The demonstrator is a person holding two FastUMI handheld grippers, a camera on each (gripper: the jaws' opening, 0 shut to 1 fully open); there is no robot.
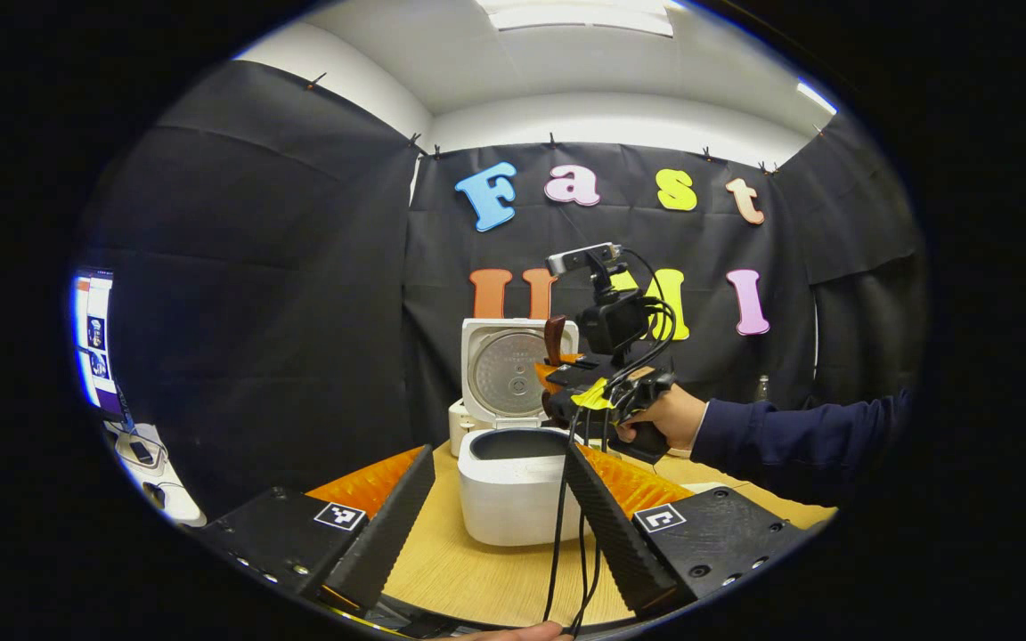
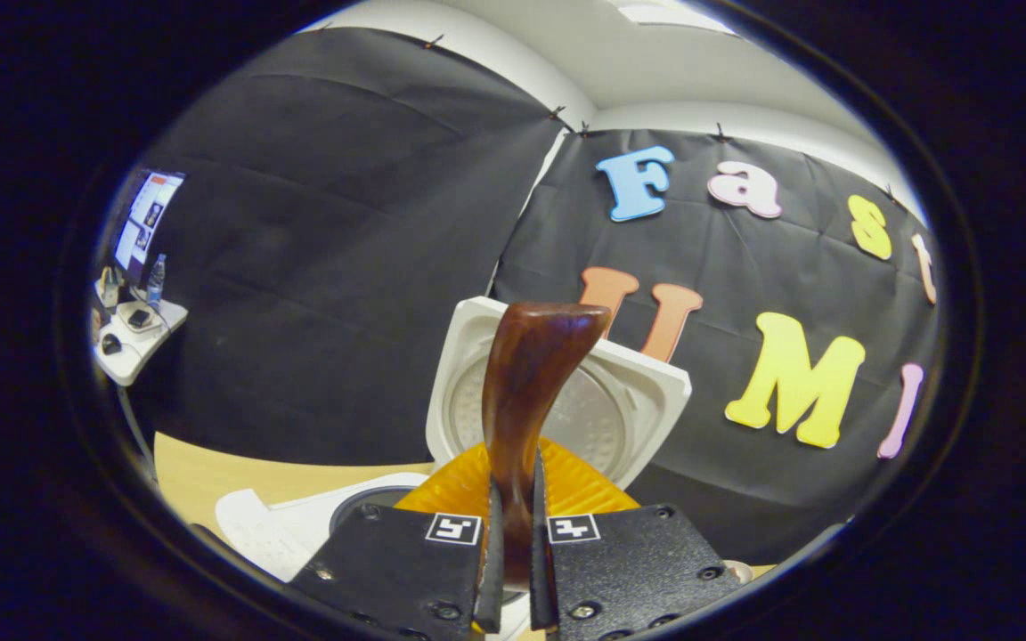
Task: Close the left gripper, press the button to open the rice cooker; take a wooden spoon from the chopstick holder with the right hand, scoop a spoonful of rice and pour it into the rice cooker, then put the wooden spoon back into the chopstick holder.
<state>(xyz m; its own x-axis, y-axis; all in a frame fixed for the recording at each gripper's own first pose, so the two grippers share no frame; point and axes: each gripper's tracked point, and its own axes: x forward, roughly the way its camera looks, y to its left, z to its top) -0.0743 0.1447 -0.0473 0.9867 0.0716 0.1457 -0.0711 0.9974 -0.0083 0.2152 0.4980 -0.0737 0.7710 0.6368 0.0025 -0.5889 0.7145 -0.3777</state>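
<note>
One white rice cooker (image 1: 513, 485) stands on a pale wooden table (image 1: 477, 570), its lid (image 1: 513, 369) swung fully up at the far side so the dark inner pot is exposed. That open lid suggests the button press is already done and the pot is ready to take rice.

In the left gripper view, the left gripper (image 1: 500, 507) sits near the camera, low over the table, its two fingers spread wide with the cooker between them but not touched. It looks parked out of the way, leaving room for the other tool.

The right gripper (image 1: 566, 378), held in a person's hand (image 1: 669, 417) with a dark sleeve (image 1: 789, 432), reaches in from the right and hovers just above the cooker's open pot. In the right gripper view its fingers (image 2: 513, 552) are drawn narrow and clamped on one dark wooden spoon (image 2: 526, 383), which rises upright between them. The spoon's position directly over the pot suggests it is being held there to tip rice in; whether any rice is on it cannot be told.

Cables (image 1: 566, 534) hang from the right gripper down in front of the cooker.

Counted: one cooker, one spoon, two grippers. A small side desk (image 2: 130, 338) with a screen stands far left.
</note>
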